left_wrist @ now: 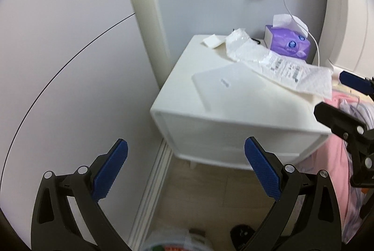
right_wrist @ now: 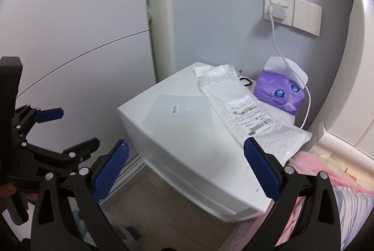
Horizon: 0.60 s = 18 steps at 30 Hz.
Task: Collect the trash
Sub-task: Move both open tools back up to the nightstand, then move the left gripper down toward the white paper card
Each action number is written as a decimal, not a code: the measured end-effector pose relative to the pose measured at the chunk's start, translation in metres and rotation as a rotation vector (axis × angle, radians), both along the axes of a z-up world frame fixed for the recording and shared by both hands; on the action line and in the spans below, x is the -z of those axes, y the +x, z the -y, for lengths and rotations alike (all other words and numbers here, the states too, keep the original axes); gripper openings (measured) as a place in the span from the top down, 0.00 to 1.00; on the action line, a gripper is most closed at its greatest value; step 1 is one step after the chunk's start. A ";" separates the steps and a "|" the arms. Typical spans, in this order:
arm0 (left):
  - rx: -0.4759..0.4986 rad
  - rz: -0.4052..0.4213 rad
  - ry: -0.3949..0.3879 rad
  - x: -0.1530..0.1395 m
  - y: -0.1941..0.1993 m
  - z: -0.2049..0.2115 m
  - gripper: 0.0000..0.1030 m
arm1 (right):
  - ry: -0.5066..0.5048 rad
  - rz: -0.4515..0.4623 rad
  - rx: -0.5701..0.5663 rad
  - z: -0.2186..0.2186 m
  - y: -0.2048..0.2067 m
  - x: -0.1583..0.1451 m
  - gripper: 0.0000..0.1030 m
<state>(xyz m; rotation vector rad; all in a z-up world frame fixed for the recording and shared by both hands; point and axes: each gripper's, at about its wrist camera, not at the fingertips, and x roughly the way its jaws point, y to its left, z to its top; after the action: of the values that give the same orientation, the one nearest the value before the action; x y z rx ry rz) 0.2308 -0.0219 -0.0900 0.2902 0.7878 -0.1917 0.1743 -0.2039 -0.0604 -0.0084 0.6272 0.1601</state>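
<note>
- nothing i can see reads cleanly as words or numbers.
- the bubble mailer (right_wrist: 236, 99) lying across the nightstand (right_wrist: 187, 157) carries a shipping label (right_wrist: 251, 116) with dark printed lines and bar-like blocks, too blurred for me to read.
- the purple tissue pack (right_wrist: 278, 93) at the far right shows round blue-and-white logos and a pale line of print, illegible.
- the flat white sheet (left_wrist: 224, 85) in the middle bears one small grey mark, also unreadable.
</note>
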 end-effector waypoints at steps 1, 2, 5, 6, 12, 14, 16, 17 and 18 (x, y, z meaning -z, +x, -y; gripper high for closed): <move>0.012 0.003 -0.005 0.000 0.009 0.004 0.06 | 0.001 -0.001 0.008 0.002 0.005 0.001 0.07; 0.021 0.005 -0.007 0.000 0.016 0.008 0.06 | 0.002 -0.002 0.017 0.006 0.012 0.002 0.07; 0.042 0.011 -0.005 0.002 0.040 0.019 0.06 | 0.000 -0.006 0.038 0.015 0.031 0.006 0.07; 0.048 0.012 -0.002 0.003 0.047 0.022 0.06 | -0.002 -0.006 0.041 0.016 0.036 0.007 0.07; 0.094 0.028 0.010 0.004 0.099 0.040 0.06 | -0.011 -0.005 0.055 0.028 0.068 0.006 0.07; 0.114 0.037 0.016 0.003 0.114 0.045 0.06 | -0.010 -0.008 0.058 0.032 0.080 0.005 0.07; 0.136 0.042 0.026 0.004 0.132 0.050 0.06 | -0.017 -0.011 0.055 0.035 0.091 0.005 0.07; 0.145 0.041 0.028 0.005 0.141 0.053 0.06 | -0.025 -0.012 0.056 0.036 0.098 0.005 0.07; 0.158 0.036 0.022 0.005 0.152 0.055 0.06 | -0.032 -0.011 0.055 0.038 0.104 0.005 0.07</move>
<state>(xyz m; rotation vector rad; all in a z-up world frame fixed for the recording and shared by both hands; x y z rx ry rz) 0.3825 -0.0767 -0.0955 0.3763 0.7322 -0.3253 0.2785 -0.2415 -0.0652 -0.0208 0.6404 0.0975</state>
